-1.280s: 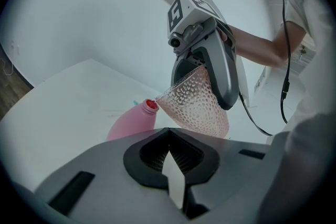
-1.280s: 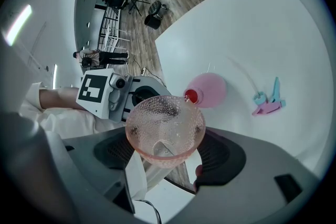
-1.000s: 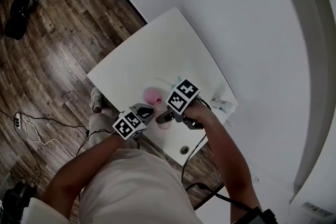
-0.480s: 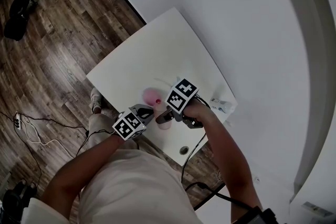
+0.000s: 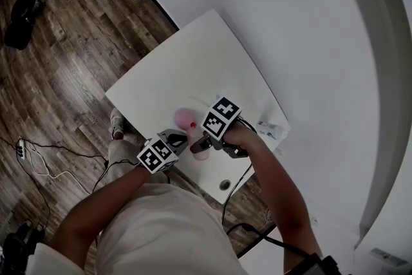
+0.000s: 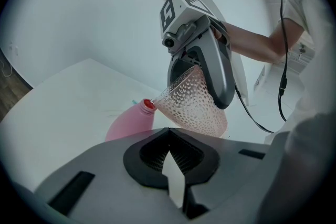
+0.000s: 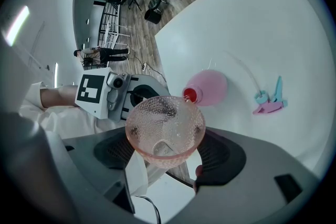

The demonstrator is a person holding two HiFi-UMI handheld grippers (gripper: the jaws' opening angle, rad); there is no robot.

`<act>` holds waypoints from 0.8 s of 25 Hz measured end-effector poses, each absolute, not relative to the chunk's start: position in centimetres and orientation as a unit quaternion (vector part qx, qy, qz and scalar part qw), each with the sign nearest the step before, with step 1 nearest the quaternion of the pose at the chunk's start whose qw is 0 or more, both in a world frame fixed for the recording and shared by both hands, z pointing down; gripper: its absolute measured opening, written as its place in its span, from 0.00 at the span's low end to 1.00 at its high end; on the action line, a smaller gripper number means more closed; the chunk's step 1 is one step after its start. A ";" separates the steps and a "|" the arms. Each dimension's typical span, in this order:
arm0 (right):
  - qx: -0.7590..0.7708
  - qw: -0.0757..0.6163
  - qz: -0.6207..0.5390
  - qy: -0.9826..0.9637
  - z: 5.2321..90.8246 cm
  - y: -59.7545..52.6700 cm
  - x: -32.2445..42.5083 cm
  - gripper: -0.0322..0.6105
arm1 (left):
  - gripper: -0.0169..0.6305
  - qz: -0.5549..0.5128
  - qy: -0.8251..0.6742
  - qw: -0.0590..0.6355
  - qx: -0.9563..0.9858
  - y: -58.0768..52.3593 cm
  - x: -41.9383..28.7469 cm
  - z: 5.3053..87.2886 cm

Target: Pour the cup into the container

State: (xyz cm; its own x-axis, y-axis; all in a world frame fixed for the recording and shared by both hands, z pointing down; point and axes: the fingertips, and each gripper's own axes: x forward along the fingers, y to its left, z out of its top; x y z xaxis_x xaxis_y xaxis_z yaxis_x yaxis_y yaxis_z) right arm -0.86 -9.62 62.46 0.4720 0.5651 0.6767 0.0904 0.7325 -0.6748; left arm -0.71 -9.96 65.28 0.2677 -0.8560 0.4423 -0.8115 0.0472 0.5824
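A pink dimpled glass cup is held in my right gripper, which is shut on its lower part. The cup is tilted, its rim at the red mouth of a pink bottle-shaped container standing on the white table. In the head view the cup sits under the right gripper, just right of the container. My left gripper hovers close in front of the container, jaw tips together with nothing between them. How much is in the cup cannot be made out.
A teal and pink clip lies on the table beyond the container. A small white object rests at the table's right corner, near a cable hole. Wood floor with dark shoes lies to the left.
The right gripper with the cup has shifted slightly left, toward the container's mouth. The left gripper has hardly moved.
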 end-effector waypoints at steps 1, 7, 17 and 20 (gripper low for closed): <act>-0.334 0.791 0.150 -0.491 62.5 -9.6 -0.8 0.63 | 0.04 -0.028 -0.605 0.397 0.690 -9.9 -0.6 65.3; -0.337 0.795 0.145 -0.484 62.1 -9.8 -1.0 0.63 | 0.04 -0.032 -0.605 0.395 0.691 -10.2 -0.8 64.9; -0.339 0.800 0.143 -0.474 62.4 -9.8 -0.7 0.63 | 0.04 -0.032 -0.604 0.395 0.692 -10.2 -0.5 65.2; -0.341 0.801 0.146 -0.470 62.4 -9.8 -0.8 0.63 | 0.04 -0.033 -0.604 0.394 0.692 -10.2 -0.5 65.1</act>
State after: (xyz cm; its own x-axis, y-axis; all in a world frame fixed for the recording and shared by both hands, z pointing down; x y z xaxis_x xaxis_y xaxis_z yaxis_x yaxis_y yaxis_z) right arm -0.83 -9.80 62.36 0.5160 0.5537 0.6536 0.0864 0.7255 -0.6828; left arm -0.55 -10.23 65.08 0.2688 -0.8619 0.4300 -0.8098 0.0395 0.5854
